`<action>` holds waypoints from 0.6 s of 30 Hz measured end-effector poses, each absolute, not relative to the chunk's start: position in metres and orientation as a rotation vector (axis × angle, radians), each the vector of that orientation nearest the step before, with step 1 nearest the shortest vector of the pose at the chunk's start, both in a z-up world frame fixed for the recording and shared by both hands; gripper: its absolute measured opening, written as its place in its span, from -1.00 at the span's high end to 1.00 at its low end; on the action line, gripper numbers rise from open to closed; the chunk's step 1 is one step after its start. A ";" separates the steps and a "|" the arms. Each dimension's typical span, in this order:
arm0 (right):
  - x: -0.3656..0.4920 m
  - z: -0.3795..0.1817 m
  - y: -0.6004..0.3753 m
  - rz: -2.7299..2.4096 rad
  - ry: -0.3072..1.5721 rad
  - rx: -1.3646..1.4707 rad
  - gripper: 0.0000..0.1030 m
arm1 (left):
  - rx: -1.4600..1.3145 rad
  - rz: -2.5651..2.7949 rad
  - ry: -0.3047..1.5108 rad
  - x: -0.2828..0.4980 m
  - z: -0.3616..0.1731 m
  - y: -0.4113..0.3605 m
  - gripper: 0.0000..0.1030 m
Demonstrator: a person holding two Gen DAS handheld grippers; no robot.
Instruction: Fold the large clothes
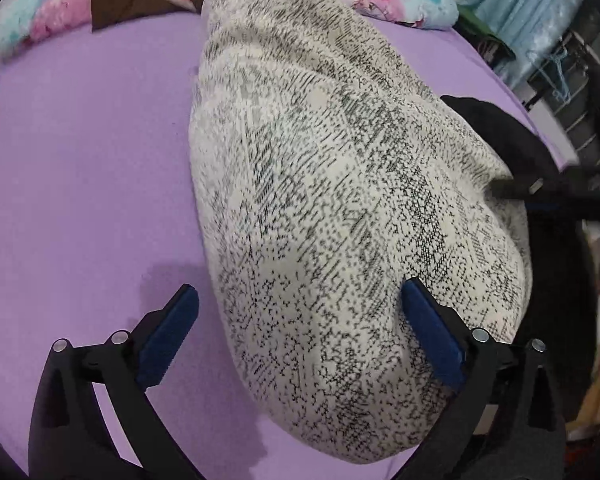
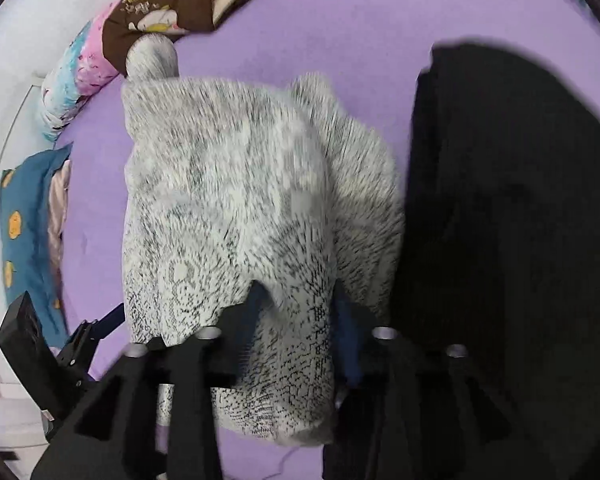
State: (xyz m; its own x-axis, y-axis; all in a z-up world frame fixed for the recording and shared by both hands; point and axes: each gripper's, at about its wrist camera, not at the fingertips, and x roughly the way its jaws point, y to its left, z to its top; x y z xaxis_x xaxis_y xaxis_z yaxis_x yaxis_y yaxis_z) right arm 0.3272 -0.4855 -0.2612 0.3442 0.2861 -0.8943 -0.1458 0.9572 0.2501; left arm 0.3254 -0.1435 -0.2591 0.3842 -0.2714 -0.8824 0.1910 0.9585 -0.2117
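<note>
A speckled white-and-black knit garment (image 1: 340, 184) lies bunched in a long heap on the purple bed sheet (image 1: 80, 160). My left gripper (image 1: 300, 296) hangs wide open over its near end, with one blue pad (image 1: 172, 332) above bare sheet and the other against the knit. In the right wrist view the same garment (image 2: 228, 184) fills the middle. My right gripper (image 2: 298, 298) stands open with a loose fold of the knit lying between its fingers. The left gripper (image 2: 96, 326) shows at the lower left there.
A black garment (image 2: 500, 200) lies on the sheet right of the knit. A pink and blue floral quilt (image 2: 76, 76) and a brown cartoon cushion (image 2: 160, 12) line the far side. A blue pillow with yellow dots (image 2: 24, 220) sits at the left. Room clutter (image 1: 560, 80) lies past the bed edge.
</note>
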 end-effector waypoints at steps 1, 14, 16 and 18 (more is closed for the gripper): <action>0.326 -0.248 -0.481 0.272 1.145 0.114 -0.49 | -0.057 -0.283 1.132 0.324 -0.256 -0.142 -0.91; 0.333 -0.304 -0.436 0.415 1.259 0.277 -0.55 | -0.002 -0.263 1.121 0.333 -0.239 -0.141 -0.90; 0.338 -0.310 -0.431 0.418 1.249 0.266 -0.67 | -0.013 -0.271 1.109 0.335 -0.242 -0.146 -0.90; 0.344 -0.317 -0.426 0.406 1.250 0.240 -0.71 | -0.020 -0.282 1.103 0.334 -0.246 -0.150 -0.91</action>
